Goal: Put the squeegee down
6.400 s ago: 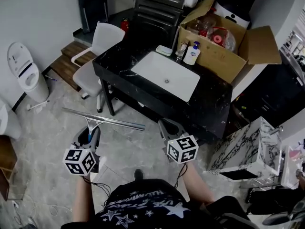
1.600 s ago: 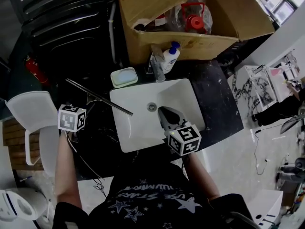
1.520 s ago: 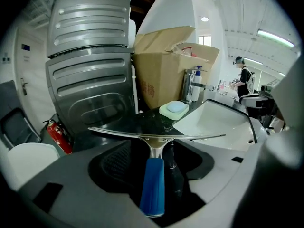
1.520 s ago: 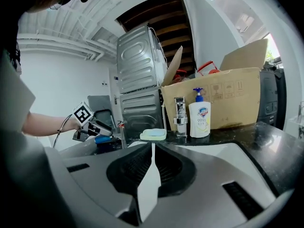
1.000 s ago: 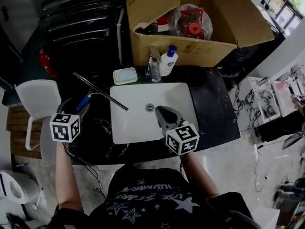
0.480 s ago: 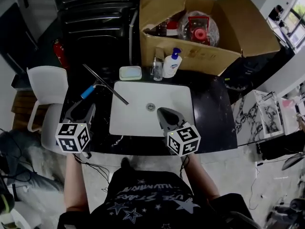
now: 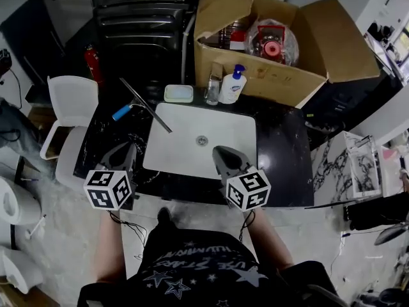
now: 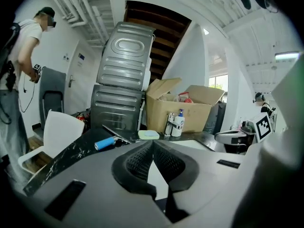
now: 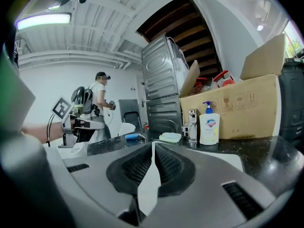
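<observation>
The squeegee (image 7: 144, 105) lies flat on the dark surface (image 7: 284, 152) beside the sink (image 7: 220, 123), blade crossing its far left corner, so the task looks done. The left hand-held gripper (image 7: 126, 153), off the sink's near left corner, is closed and empty; the right hand-held gripper (image 7: 225, 157), at its near edge, likewise

My head view looks dim. Both gripper views bend at their black edges; a ceiling strip (image 9: 43, 20) glares.

The left gripper (image 7: 130, 149) has released the blue-handled metal squeegee (image 7: 144, 105), backed off toward six o'clock and closed its jaws on nothing.
</observation>
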Available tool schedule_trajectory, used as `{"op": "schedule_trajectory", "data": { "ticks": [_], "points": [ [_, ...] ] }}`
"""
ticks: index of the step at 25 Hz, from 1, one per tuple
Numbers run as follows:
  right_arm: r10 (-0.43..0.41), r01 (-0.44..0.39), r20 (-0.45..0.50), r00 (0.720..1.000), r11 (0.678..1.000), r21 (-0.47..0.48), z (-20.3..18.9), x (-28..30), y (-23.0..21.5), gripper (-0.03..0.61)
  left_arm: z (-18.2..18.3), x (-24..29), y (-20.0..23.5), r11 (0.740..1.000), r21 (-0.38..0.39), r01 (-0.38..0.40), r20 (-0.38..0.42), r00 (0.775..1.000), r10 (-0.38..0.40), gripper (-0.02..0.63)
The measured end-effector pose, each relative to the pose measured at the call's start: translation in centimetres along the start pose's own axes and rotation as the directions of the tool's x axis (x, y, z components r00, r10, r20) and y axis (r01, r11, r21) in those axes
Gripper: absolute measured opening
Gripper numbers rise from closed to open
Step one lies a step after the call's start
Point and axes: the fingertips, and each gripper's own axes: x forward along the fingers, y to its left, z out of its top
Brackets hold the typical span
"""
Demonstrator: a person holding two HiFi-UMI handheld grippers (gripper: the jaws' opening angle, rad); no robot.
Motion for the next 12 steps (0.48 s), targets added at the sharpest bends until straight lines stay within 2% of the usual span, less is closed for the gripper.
{"op": "schedule_trajectory", "data": {
  "ticks": [12],
  "points": [
    [0.069, -0.068, -0.014, 0.998, 0.998, 0.003, -3.8, -5.7, 1.5, 0.052, -6.7, -4.9, -7.2, 1.0, -0.028, 0.006, -0.056, 0.998, -0.007, 0.02]
  ]
}}
